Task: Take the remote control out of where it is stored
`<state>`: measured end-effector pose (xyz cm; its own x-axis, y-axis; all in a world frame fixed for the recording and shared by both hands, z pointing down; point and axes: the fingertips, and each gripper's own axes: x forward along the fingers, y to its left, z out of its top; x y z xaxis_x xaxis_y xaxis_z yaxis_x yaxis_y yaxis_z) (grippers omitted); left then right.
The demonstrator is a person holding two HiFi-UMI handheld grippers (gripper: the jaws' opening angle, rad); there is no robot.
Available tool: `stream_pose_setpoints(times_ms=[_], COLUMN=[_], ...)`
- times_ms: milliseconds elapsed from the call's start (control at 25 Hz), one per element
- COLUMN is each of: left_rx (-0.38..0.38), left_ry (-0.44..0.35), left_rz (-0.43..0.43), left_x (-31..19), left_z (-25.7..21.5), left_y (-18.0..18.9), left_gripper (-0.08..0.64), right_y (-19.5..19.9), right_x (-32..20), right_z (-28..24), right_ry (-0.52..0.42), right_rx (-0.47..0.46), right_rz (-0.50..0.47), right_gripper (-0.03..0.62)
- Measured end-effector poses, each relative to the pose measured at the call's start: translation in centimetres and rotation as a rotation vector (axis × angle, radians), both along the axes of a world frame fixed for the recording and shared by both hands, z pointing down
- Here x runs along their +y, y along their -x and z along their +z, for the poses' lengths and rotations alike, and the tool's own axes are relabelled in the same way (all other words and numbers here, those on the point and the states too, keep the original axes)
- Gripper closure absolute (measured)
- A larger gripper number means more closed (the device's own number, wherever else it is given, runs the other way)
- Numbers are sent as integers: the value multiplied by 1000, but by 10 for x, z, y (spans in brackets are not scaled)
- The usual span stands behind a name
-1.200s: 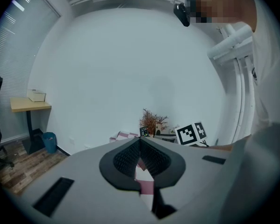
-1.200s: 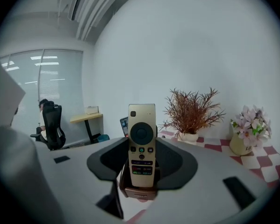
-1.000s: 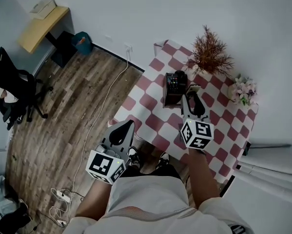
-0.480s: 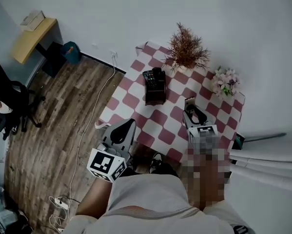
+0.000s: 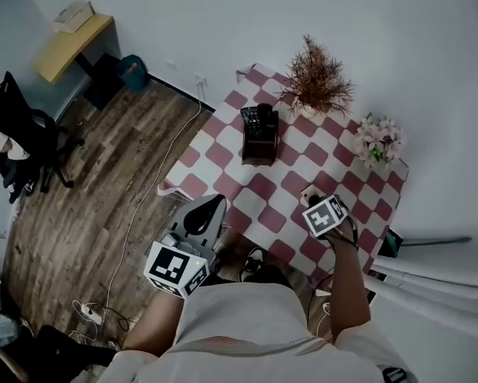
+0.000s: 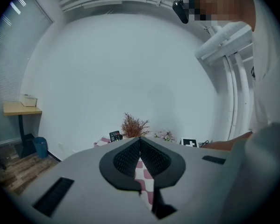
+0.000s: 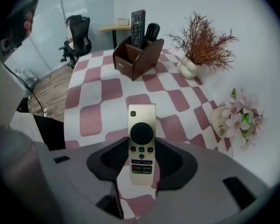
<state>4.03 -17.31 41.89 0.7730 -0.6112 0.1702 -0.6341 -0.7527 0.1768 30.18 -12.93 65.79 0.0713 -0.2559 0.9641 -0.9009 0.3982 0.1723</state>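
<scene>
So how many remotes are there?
3: a cream remote held in the right gripper, and two dark remotes standing in the brown holder. More could be hidden inside it.

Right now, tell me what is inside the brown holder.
A long black remote and a shorter black remote stand in the brown holder. Its wall covers their lower ends.

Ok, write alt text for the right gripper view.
A cream remote is clamped in the right hand-held gripper, above a pink-and-white checked tablecloth. Behind stand a brown holder with two dark remotes, a dried plant and pink flowers.
</scene>
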Motion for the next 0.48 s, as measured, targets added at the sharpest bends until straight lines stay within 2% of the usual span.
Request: stream_pose_setpoints(times_ms=[240,480], left_rx=[-32,-46], left_ry=[9,20], left_rz=[-35,-53], left_x=[5,9], left_z=[5,10], left_y=[3,3], left_gripper=[551,551], right_y=[-20,-23], right_x=[0,-3], right_z=[36,44], right_ry=[134,145], right_rx=[54,38], right_rz=[-27,-16], right_gripper=[407,405])
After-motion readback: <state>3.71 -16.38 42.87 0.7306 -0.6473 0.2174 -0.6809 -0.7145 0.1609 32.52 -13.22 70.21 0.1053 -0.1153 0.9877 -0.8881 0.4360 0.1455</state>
